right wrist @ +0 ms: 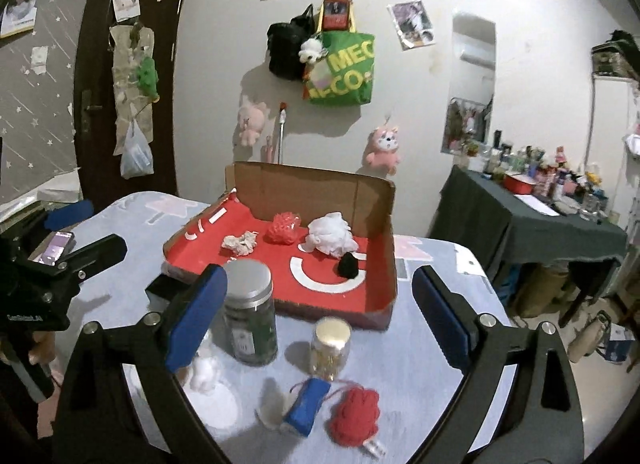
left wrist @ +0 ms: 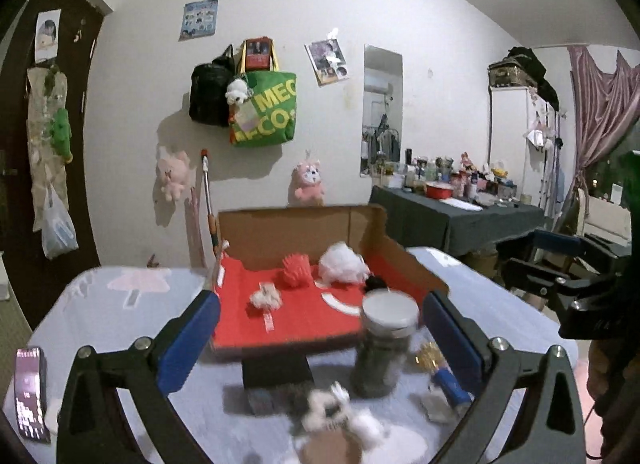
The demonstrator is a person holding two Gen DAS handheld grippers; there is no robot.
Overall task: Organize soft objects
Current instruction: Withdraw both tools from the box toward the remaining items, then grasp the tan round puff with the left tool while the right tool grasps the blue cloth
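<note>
tools, left [left wrist: 320,338] and right [right wrist: 320,314], both wide open and empty above fluffy, knitted lumps in cardboard tray [right wrist: 380,200]

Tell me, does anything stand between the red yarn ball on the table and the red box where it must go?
Yes. The small gold-lidded jar stands on the table between the red yarn ball and the red box; the larger silver-lidded jar stands beside it, left.

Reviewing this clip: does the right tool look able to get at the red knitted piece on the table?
Probably yes: the right tool is open and empty, and the red knitted piece lies uncovered just below it.
</note>
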